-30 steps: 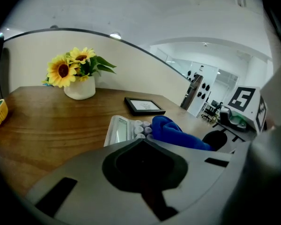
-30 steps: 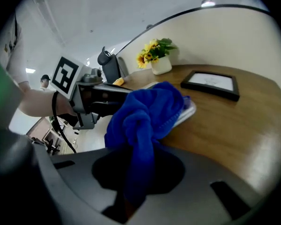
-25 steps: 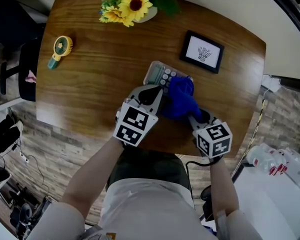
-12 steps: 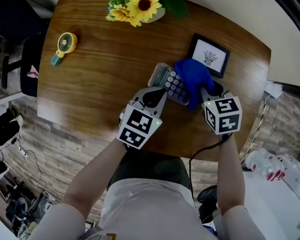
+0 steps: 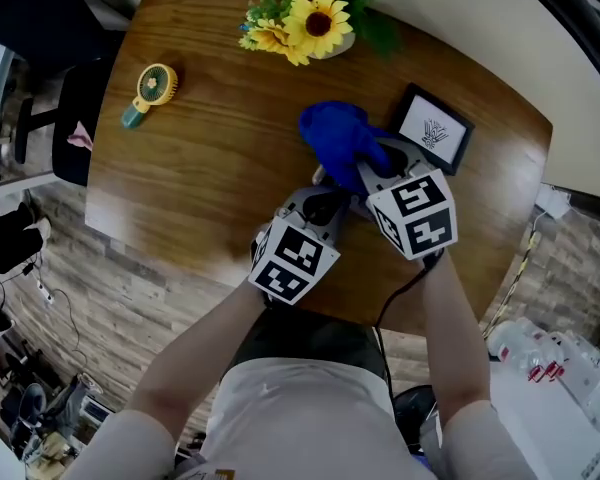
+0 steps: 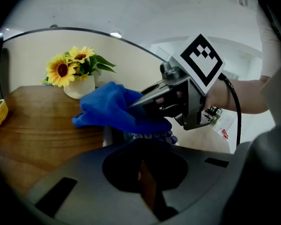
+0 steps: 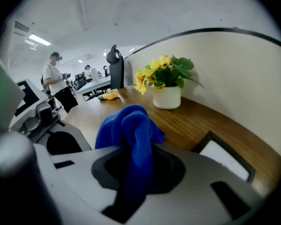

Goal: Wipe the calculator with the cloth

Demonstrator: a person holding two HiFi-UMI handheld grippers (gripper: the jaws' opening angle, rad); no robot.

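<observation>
Since half a second ago, the cloth (image 5: 335,136) has been swept away from the frame (image 5: 435,128) and across the calculator, so that it is now bunched over the far end. It is gripped by the right gripper (image 5: 368,163), whose jaws are closed tight on a fold, with the rest of the cloth spilling forward past them. The left gripper (image 5: 325,196) is set at the near edge of the calculator (image 6: 152,136); its jaws are drawn close together and the edge appears to be pinched between them to steady it. From the head view the calculator is almost wholly covered by cloth and grippers, lying on the table (image 5: 210,148) between the two cubes and the frame. In the left gripper view a row of keys is seen just under the cloth. Wiping is judged to be well under way: at least one pass has been made, while the near keys may yet need to be covered and the cloth then set down
</observation>
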